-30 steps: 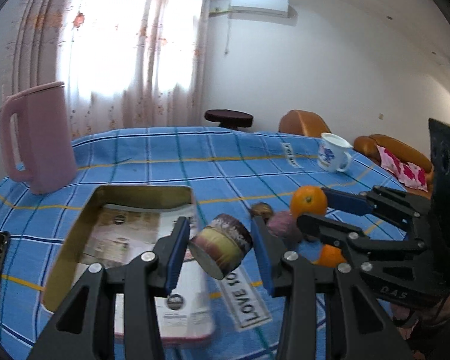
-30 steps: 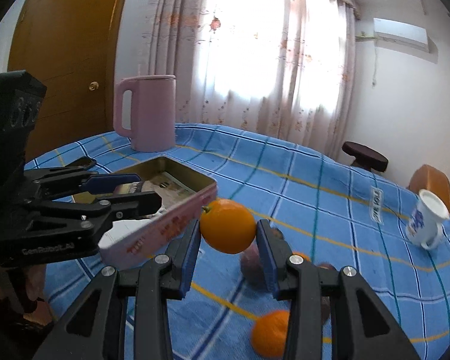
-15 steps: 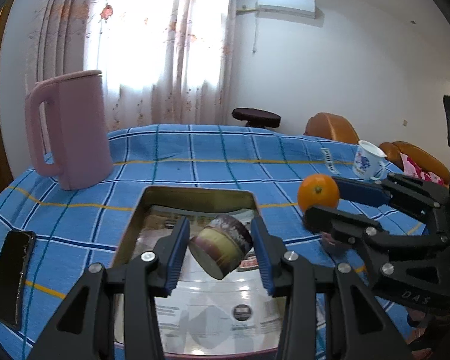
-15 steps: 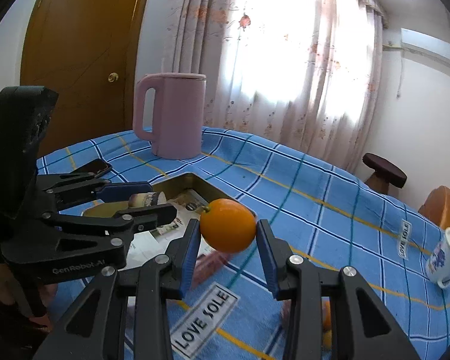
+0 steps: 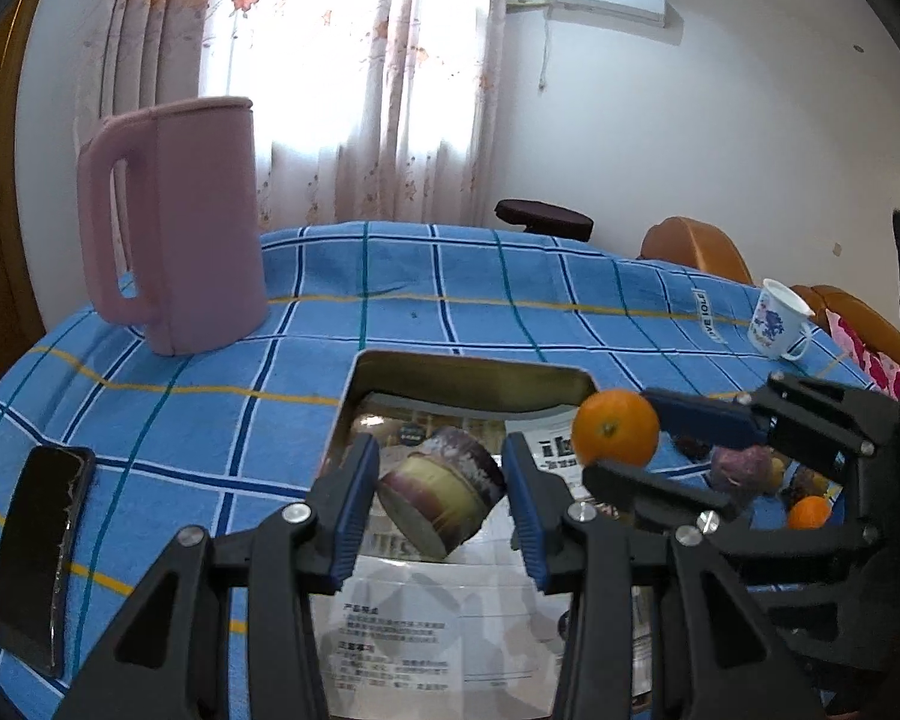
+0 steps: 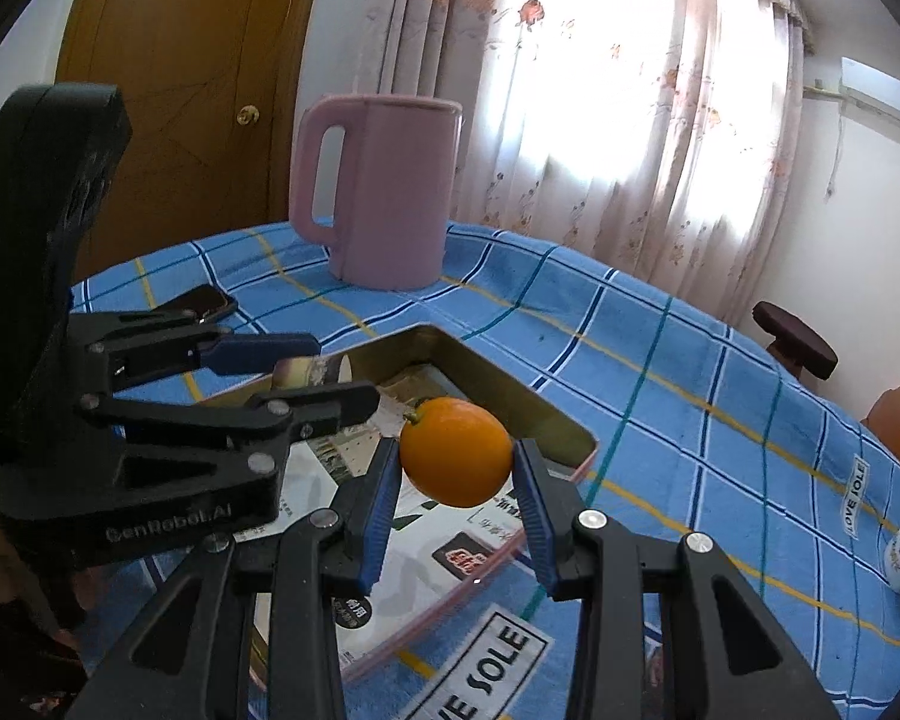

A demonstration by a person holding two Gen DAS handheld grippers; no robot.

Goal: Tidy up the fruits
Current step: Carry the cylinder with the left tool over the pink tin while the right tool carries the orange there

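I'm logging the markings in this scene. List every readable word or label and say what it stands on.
"LOVE SOLE": white patch on the tablecloth, near edge.
"LOVE SOLE": second patch, far right.
"GenRobot.AI", roughly: side of the left tool.
Red logo and print on the papers in the tin: too small to read.
Printed sheet in the left view: blurred.
Cup: blue pattern, no words readable.
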